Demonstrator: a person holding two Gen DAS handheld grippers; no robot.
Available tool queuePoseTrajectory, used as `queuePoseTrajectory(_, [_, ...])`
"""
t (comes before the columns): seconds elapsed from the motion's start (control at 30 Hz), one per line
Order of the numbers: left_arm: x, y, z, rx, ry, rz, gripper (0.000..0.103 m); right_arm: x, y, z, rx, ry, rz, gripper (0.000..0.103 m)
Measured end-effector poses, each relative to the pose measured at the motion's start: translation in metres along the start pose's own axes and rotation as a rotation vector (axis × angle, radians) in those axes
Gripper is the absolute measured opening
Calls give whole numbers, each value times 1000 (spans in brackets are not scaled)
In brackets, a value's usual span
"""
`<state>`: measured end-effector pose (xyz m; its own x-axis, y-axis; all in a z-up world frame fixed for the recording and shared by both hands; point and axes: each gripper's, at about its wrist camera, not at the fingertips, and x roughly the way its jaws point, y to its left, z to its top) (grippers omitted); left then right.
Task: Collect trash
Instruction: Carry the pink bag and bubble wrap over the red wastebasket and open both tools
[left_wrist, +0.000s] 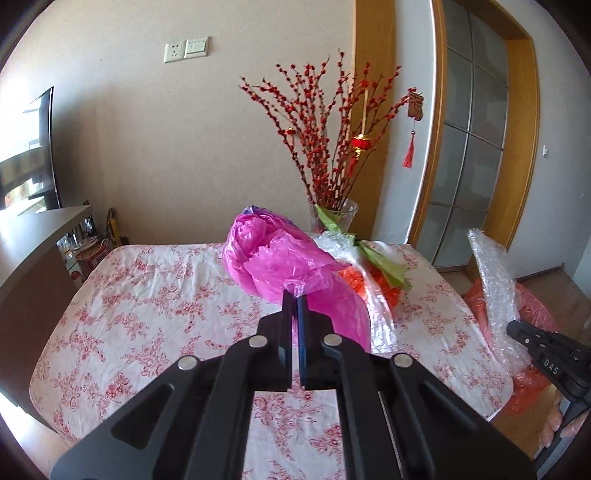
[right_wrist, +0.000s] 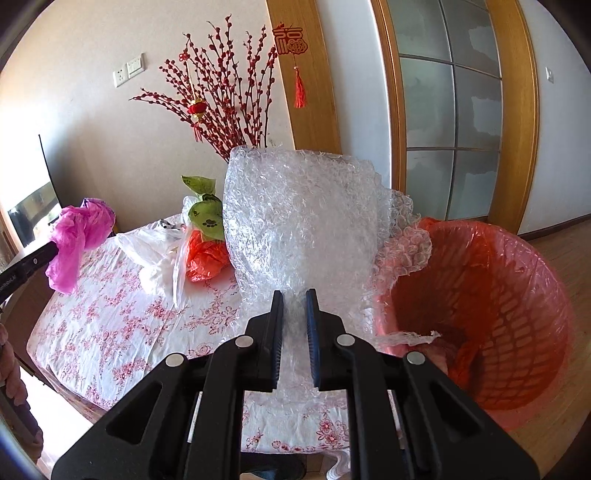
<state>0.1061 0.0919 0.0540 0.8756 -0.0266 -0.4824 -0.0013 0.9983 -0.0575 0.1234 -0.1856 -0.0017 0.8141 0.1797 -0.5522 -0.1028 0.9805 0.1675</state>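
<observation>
At centre frame of each wrist view, the left gripper (left_wrist: 294, 295) pinches the pink plastic bag (left_wrist: 280, 266) and the right gripper (right_wrist: 295, 295) pinches the bubble wrap (right_wrist: 303, 218) beside the red-lined bin (right_wrist: 491, 295) at right, neither yet binned; the white bag (right_wrist: 147, 247) and orange bag (right_wrist: 207, 258) remain on the table (right_wrist: 110, 332).

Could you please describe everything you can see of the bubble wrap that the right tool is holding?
The bubble wrap is a clear, crinkled sheet covered in small air cells, standing upright and loosely curled. The right tool pinches its lower part between its fingers. It hangs beside the table edge, its right side reaching over the rim of the orange-lined basket. The left view shows it edge-on.
</observation>
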Motion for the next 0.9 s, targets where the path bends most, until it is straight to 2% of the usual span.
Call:
queuePoseTrajectory(0.4, [0,-88,12,116,-41,-207,4,-25,-53,4,75,-44,-106,13])
queuePoseTrajectory(0.9, [29,-200,-4,212,2,-440,4,-48,-122,-2,187,-66,-237,13])
